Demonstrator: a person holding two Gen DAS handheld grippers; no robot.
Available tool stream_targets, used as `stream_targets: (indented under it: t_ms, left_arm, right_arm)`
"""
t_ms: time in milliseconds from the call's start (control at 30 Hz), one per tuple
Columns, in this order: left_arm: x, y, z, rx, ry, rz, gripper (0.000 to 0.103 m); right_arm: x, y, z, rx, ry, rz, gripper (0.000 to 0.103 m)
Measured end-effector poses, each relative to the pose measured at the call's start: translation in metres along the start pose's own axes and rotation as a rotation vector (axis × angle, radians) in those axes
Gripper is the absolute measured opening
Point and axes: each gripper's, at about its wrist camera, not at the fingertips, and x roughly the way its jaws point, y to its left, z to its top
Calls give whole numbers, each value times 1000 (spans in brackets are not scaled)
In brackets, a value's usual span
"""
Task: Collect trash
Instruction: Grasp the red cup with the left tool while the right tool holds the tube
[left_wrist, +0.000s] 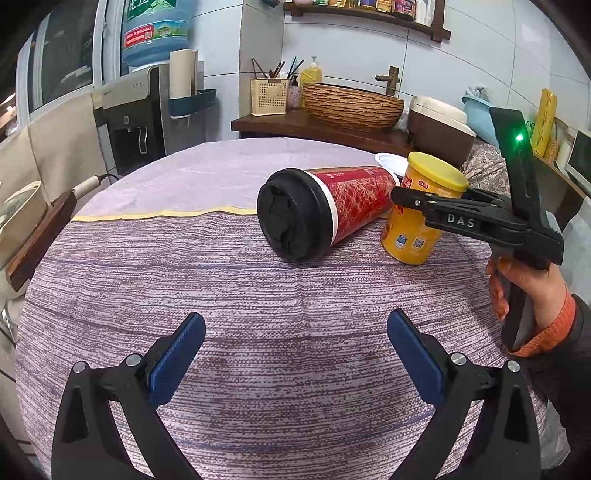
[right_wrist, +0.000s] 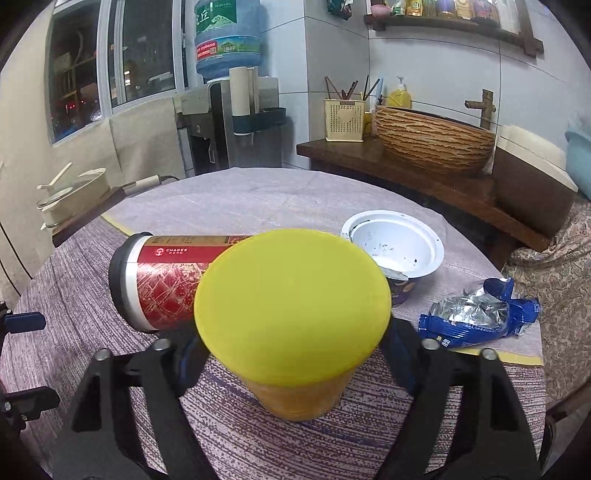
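Right gripper (right_wrist: 291, 354): jaws on either side of the yellow can (right_wrist: 295, 332), just under its lid, at lower centre of the right wrist view; whether they press it I cannot tell.
Left gripper (left_wrist: 295, 350): jaws spread, nothing between, low in the frame over bare cloth.
Hand (left_wrist: 532, 295): wraps the right handle, orange cuff showing.
Count: one can, one red cup (left_wrist: 328, 210), one white bowl (right_wrist: 395, 247), one blue wrapper (right_wrist: 476, 314).
Can: upright, yellow lid, orange label.
Cup: lying sideways, black lid, touching the can.
Worktop (left_wrist: 221, 295): round, purple striped cloth.
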Motion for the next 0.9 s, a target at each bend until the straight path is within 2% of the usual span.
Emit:
stream_targets:
  t_ms: [233,367,500,633,667,733,833,900]
  left_arm:
    - [9,-7,9,46,9,-8,98]
    - [14,-19,33,151,17,-2,98]
    - [25,-38,61,281,52,-32,98]
    - [51,-58,89,414,145,-69,98]
    - [64,-66,99,453,194,-73,98]
    - [77,-73,112,476,227,-58,98]
    - [105,-88,132,545,327,-75,98]
    - [117,-97,139,589,349,-52,98]
  right_arm:
    - [-7,3,-2,-21,-18,5,66]
    - [-27,5,-2,-56,-41,3,66]
    - [-55,-2,-6,-69,-50,-9,66]
    - [-82,-17,-14,-38,-52,-4,66]
    - [-86,-20,-16,-28,-51,1,66]
    - [-98,-30,-22,4,-53,14,66]
    - [-111,-39,-30,26,-53,17,66]
    - [-117,-44,-37,46,-47,31,66]
